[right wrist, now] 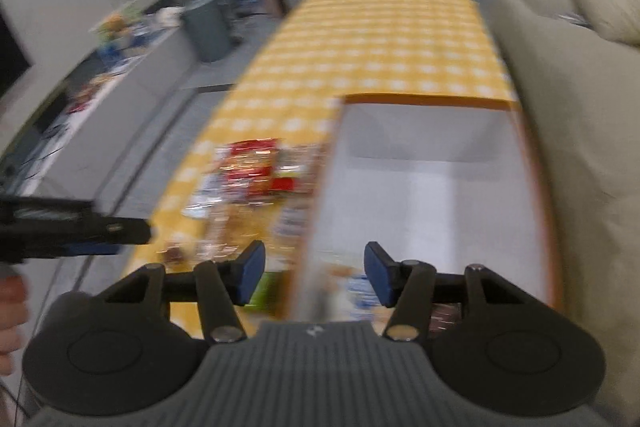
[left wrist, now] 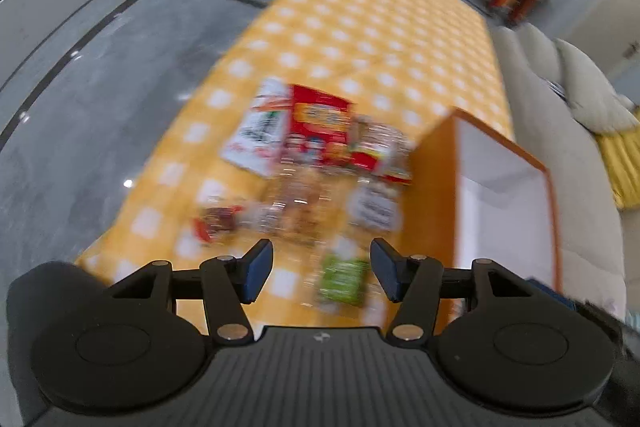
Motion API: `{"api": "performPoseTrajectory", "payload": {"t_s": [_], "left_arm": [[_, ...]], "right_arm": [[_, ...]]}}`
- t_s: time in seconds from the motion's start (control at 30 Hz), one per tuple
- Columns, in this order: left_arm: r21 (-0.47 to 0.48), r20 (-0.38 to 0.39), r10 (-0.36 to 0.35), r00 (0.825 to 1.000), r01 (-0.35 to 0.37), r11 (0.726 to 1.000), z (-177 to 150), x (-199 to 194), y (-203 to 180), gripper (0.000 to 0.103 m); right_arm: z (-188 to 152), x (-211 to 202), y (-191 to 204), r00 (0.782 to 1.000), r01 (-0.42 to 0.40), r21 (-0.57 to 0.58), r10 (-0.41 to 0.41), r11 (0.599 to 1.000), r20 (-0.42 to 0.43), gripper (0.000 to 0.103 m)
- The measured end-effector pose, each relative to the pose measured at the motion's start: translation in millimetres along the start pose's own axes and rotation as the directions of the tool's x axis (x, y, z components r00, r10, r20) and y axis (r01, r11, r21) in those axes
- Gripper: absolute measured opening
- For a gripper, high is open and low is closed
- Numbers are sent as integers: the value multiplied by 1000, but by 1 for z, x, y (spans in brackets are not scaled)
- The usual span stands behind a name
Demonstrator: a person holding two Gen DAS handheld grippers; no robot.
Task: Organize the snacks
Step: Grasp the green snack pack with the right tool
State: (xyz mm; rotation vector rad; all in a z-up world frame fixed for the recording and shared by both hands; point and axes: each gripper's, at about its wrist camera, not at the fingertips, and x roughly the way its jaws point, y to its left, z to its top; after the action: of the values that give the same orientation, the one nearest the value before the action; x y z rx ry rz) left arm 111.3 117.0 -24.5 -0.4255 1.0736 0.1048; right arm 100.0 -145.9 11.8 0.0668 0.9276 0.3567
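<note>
Here, blurred heap of red, white and green snack packets (left wrist: pixel 316 167) on the yellow-and-white checked tablecloth (left wrist: pixel 360 27), just beside the orange-walled, white-lined open box (left wrist: pixel 500 187); left gripper (left wrist: pixel 322 273) hovering above, jaws apart, nothing between; right gripper (right wrist: pixel 314 275) likewise parted and empty over the box's near wall.

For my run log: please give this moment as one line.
left tongs: open, empty | right tongs: open, empty | snack packs: on checkered tablecloth | orange box: beside snacks
</note>
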Motion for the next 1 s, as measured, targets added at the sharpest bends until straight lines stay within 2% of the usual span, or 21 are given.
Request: {"api": "performPoseTrajectory", "payload": {"t_s": [0.07, 0.13, 0.23, 0.3, 0.4, 0.47, 0.53, 0.7, 0.87, 1.0], "left_arm": [[-48, 63, 63, 996, -60, 997, 2, 0, 18, 66], [-80, 98, 85, 992, -78, 994, 5, 1, 34, 66], [-109, 113, 65, 992, -52, 993, 10, 9, 52, 66], [-154, 140, 82, 987, -61, 986, 10, 14, 63, 66], [-154, 115, 100, 988, -82, 985, 10, 26, 70, 66], [-159, 98, 99, 990, -82, 984, 10, 31, 75, 66], [-163, 79, 83, 993, -69, 984, 11, 35, 80, 66], [-155, 48, 27, 998, -19, 988, 13, 40, 84, 66], [-149, 35, 24, 999, -19, 989, 15, 45, 82, 66], [-142, 14, 34, 999, -32, 989, 14, 50, 81, 66]], "right_arm": [[-4, 10, 23, 999, -32, -31, 31, 999, -10, 54], [-9, 22, 46, 999, -33, -77, 32, 997, -9, 53], [-17, 44, 72, 1000, 29, -119, -30, 992, -8, 53], [-24, 58, 84, 997, 81, -121, -80, 989, 18, 52], [-36, 70, 95, 984, 157, -93, -148, 983, 95, 52], [-43, 79, 103, 979, 176, -79, -166, 981, 118, 52], [-53, 89, 112, 970, 205, -58, -195, 977, 146, 52], [-80, 119, 121, 931, 322, -82, -300, 943, 207, 53], [-95, 144, 116, 919, 361, -79, -340, 929, 199, 62], [-103, 164, 117, 913, 396, -99, -380, 913, 146, 65]]}}
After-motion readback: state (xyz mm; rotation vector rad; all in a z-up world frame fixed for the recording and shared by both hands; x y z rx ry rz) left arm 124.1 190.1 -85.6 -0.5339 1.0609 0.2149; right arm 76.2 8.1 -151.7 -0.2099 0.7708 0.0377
